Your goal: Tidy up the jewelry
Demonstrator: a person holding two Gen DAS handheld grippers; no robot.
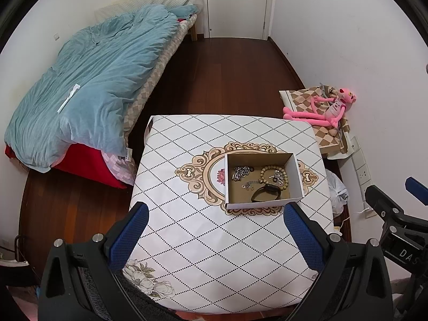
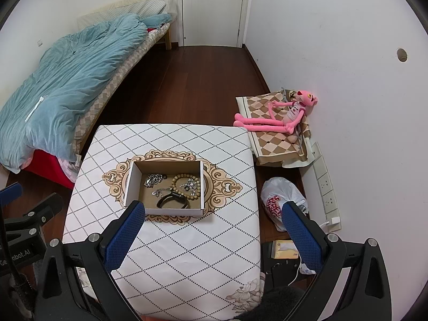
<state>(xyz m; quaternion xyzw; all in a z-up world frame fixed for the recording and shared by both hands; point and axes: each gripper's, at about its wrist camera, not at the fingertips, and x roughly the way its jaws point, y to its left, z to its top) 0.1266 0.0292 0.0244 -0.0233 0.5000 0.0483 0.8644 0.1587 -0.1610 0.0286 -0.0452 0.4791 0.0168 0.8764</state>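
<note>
A small open cardboard box point(image 1: 295, 176) sits on the patterned tablecloth of a table point(image 1: 187, 235); in the right wrist view the box point(image 2: 131, 184) is at the table's middle. Inside lie a wooden bead bracelet point(image 1: 278, 171), a silver chain point(image 1: 240, 172), small silver pieces point(image 1: 250, 184) and a black band point(image 1: 266, 192). The same beads point(image 2: 187, 180), chain point(image 2: 153, 180) and black band point(image 2: 172, 200) show in the right wrist view. My left gripper point(image 1: 216, 210) is open and empty, near the box. My right gripper point(image 2: 214, 210) is open and empty, above the box's near right side.
A bed with a blue quilt point(image 1: 93, 80) stands left of the table. A pink plush toy point(image 2: 281, 117) lies on a checked cushion at the right wall. A white plastic bag point(image 2: 281, 198) and wall sockets point(image 2: 327, 187) are right of the table. A door point(image 1: 236, 2) is at the far end.
</note>
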